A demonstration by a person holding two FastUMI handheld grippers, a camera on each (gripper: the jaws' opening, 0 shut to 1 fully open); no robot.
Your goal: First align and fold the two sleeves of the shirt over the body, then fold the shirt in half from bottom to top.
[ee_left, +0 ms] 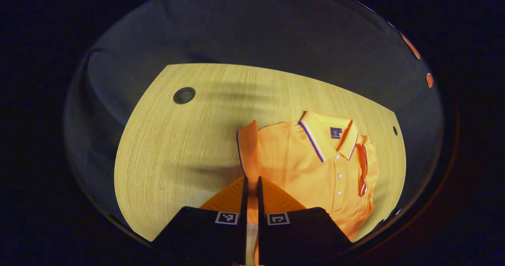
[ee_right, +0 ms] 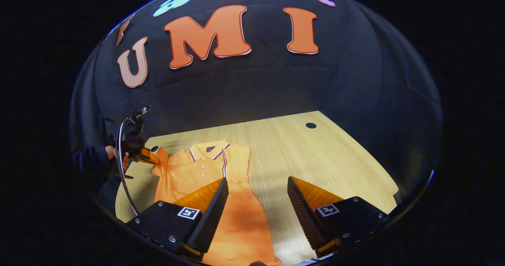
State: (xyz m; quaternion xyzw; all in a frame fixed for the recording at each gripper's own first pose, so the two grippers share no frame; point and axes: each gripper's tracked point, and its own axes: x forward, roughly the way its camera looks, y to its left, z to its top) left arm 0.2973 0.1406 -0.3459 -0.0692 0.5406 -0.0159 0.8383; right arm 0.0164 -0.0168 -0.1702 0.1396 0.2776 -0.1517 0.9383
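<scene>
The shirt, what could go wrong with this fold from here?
The left gripper pinches only a thin edge of the sleeve, so the cloth could slip out mid-fold. The right gripper hangs open above the shirt, holding nothing down, so pulling the sleeve may drag the shirt across the table or skew the folded side.

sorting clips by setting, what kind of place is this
Likely a recording booth set up for data collection, not a home: black cloth wall behind a bare wooden table, with one orange polo shirt laid out on it, and hand-held grippers, left gripper pinching its sleeve.
</scene>
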